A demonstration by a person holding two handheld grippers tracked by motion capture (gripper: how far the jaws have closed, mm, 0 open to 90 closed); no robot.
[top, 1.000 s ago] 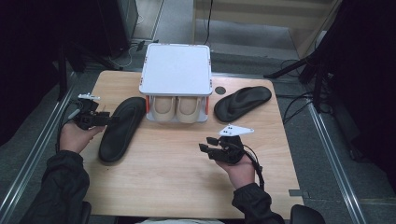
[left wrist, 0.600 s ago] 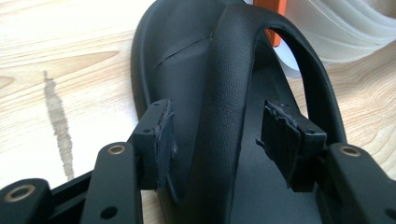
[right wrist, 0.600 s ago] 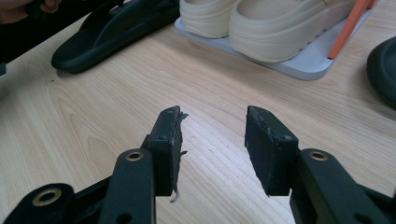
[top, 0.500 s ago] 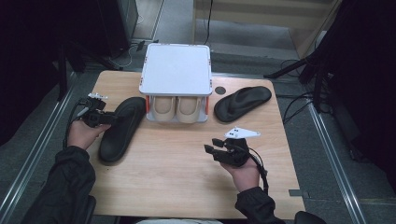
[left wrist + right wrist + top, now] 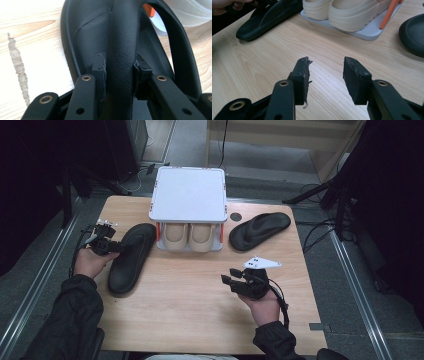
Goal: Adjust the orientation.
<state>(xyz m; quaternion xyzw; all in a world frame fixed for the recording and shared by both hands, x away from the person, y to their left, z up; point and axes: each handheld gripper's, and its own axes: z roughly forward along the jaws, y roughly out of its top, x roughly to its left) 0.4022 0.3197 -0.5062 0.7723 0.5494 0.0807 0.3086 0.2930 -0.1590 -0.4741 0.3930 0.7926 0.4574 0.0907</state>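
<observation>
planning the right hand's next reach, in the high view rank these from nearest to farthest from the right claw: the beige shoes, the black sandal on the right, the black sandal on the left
From the right claw:
1. Black sandal on the right, up and slightly right, lying free on the table.
2. Beige shoes, up and left, under the white rack.
3. Black sandal on the left, across the table, its strap clamped by the left claw.
The first two are fairly close.

left gripper – mid-left of high view, jaws clamped, pads pressed tight on both sides | left hand – gripping from below, dark sleeve | right gripper – lower right of centre, jaws parted, nothing between | right hand – palm up
</observation>
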